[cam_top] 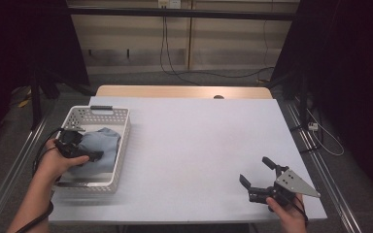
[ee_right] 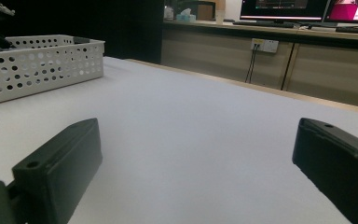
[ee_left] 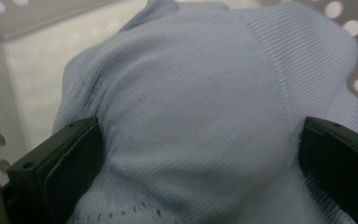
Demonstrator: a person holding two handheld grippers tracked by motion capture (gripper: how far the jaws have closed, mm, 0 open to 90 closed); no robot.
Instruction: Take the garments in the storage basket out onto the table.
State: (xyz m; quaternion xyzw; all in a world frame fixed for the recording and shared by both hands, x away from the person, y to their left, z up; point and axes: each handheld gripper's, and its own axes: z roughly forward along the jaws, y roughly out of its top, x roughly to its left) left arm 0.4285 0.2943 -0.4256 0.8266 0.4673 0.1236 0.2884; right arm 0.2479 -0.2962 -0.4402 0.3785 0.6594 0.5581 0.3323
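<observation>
A dim room is seen around the work area, with dark curtains point(cam_top: 349, 73) hung at both sides and a pale panelled wall point(cam_top: 184, 43) at the back, down which black cables point(cam_top: 167, 53) are trailed to a grey floor point(cam_top: 184, 77). In the right gripper view, lit screens point(ee_right: 307, 9) are shown on a long counter point(ee_right: 261, 32) above the panels.

The middle is taken up by a table point(cam_top: 199, 145) covered with a plain white sheet; a strip of bare wood point(cam_top: 175, 91) is left showing along its far edge.

A white basket point(cam_top: 121, 145) with perforated walls is set on the left part of the table, near the edge. A light blue cloth point(cam_top: 99, 145) is bunched inside it.

The left gripper point(cam_top: 85, 154) is lowered into the basket. In the left gripper view, its jaws are spread wide and pressed against the cloth point(ee_left: 200, 107) on either side, with a mound of fabric bulging between them.

The right gripper point(cam_top: 257, 171) is held near the front right corner of the table, well apart from the basket, with its jaws wide and nothing between them.
</observation>
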